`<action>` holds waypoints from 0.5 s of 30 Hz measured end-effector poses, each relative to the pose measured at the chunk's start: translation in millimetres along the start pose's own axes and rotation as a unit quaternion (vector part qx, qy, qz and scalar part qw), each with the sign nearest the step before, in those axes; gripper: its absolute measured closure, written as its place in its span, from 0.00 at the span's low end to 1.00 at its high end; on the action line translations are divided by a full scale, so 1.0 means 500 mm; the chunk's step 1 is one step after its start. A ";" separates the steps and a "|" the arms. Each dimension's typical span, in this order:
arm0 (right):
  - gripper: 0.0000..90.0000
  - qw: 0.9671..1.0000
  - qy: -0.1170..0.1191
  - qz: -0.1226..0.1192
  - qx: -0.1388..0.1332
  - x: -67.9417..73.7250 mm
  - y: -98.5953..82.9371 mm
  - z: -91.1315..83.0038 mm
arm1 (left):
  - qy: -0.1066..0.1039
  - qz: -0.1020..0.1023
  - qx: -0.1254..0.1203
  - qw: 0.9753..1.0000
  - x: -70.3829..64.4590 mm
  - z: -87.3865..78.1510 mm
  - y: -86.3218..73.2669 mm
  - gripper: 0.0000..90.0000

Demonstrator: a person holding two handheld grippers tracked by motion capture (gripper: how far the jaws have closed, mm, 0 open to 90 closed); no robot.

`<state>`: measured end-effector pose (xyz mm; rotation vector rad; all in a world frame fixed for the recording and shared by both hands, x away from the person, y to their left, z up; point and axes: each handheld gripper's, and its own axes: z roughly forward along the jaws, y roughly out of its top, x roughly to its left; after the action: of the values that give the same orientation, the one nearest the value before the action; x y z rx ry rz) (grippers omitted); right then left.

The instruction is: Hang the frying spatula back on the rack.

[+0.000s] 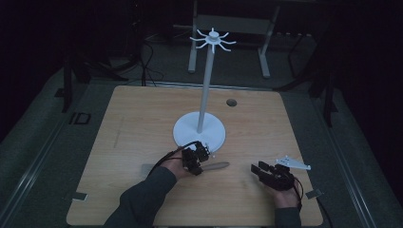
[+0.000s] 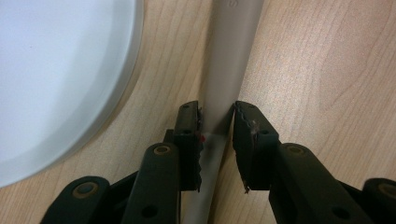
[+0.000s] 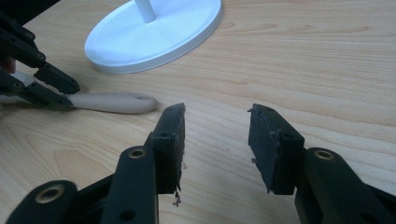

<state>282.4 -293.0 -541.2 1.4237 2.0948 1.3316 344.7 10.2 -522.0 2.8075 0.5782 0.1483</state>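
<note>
So the light wooden table takes up most of the high view, with everything around it too dark to read. On it stands a tall white stand with a round disc base and a thin pole topped by a ring of little curved hooks; nothing hangs on any of them. Just in front of the base lies a long beige plastic utensil handle, flat on the wood, and its far left part is a greyish flat shape that's hard to make out in that view. The left gripper sits right over the handle; in the left gripper view the jaws straddle the handle with one pad touching it and a sliver of gap at the other, so it's closed down most of the way but I can't tell if it's actually gripping. The handle's near end is hidden under the jaws there. The right gripper hovers low over bare wood, jaws spread wide, holding nothing, well right of the handle's rounded end.
</note>
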 end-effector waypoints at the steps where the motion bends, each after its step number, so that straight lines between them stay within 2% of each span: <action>1: 0.62 1.000 0.000 0.000 0.000 0.000 0.000 0.000 | 0.001 0.001 0.002 1.000 -0.001 0.000 0.000 0.80; 6: 0.62 1.000 0.000 0.001 -0.001 0.000 0.000 0.000 | 0.004 0.017 0.023 1.000 -0.008 0.008 0.006 0.80; 10: 0.62 1.000 0.000 0.001 -0.001 0.000 0.000 0.000 | -0.007 0.010 0.028 1.000 -0.001 0.010 0.008 0.80; 15: 0.62 1.000 0.001 0.001 0.002 0.000 -0.001 0.002 | -0.011 0.015 0.038 0.999 0.001 0.011 0.015 0.80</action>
<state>282.8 -292.3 -542.2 1.4269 2.0999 1.3311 348.6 2.5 -525.2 2.8881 0.5476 0.1026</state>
